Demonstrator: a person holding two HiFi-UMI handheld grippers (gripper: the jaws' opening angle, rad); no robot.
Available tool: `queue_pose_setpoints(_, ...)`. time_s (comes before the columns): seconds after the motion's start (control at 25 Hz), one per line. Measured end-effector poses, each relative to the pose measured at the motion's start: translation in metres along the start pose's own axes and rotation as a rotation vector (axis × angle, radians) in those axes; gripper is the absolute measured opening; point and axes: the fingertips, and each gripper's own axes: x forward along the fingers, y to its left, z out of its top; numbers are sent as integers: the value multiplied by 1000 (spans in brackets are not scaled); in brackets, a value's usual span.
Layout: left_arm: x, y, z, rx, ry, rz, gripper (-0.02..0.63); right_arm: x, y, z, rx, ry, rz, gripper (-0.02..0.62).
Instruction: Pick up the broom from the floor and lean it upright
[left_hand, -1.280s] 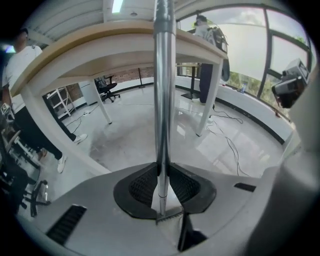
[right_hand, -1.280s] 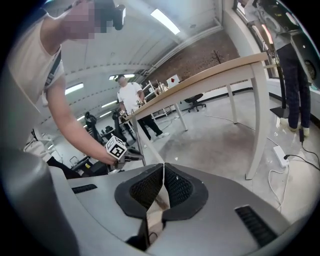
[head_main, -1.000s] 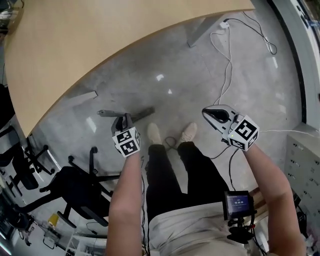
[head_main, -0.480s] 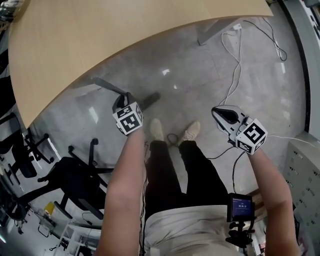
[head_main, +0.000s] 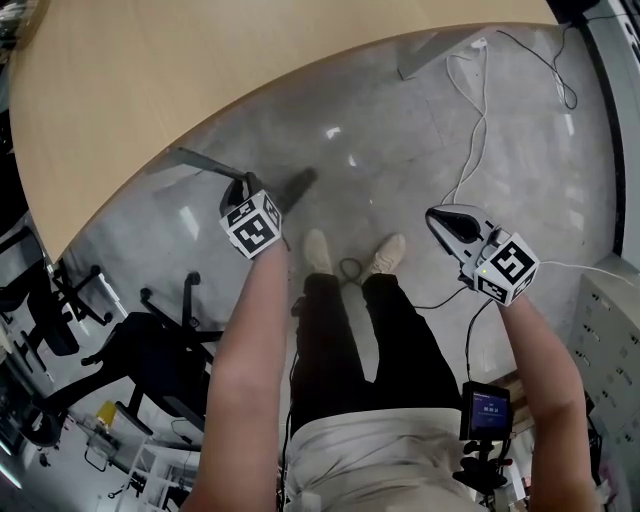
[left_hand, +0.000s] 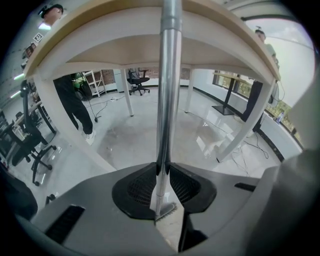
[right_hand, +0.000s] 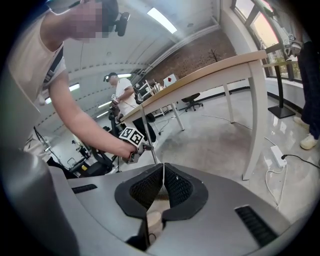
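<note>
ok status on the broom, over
Left tongs shut on broom handle. Right tongs shut, empty, off to the side. Table edge close by the handle's upper end.

I see a grey polished concrete floor (head_main: 400, 150) with a large curved light-wood table (head_main: 150, 70) standing on it. Just beyond the table's near edge, a white power strip (head_main: 480, 44) lies on the concrete, and a white cable (head_main: 470, 150) trails away from the table in loose loops. Further out from the table, a pair of pale shoes (head_main: 318, 250) stands on the floor with a black cable (head_main: 350, 270) coiled between them, and a black office chair (head_main: 150, 360) stands beside the table's curved edge.
</note>
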Motion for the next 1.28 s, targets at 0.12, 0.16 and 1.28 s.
queue_pose_setpoints(0.12,1,1,-1,-24,10,-5,86,0,0,0,10,2,-7,18)
queue_pose_setpoints(0.16,2,0,-1,-25,11,-8,92,0,0,0,12,2,-8,18)
queue_pose_setpoints(1.28,-122,76,-29,31,-57,-165,144,48,57,68,-56,7,-8,18)
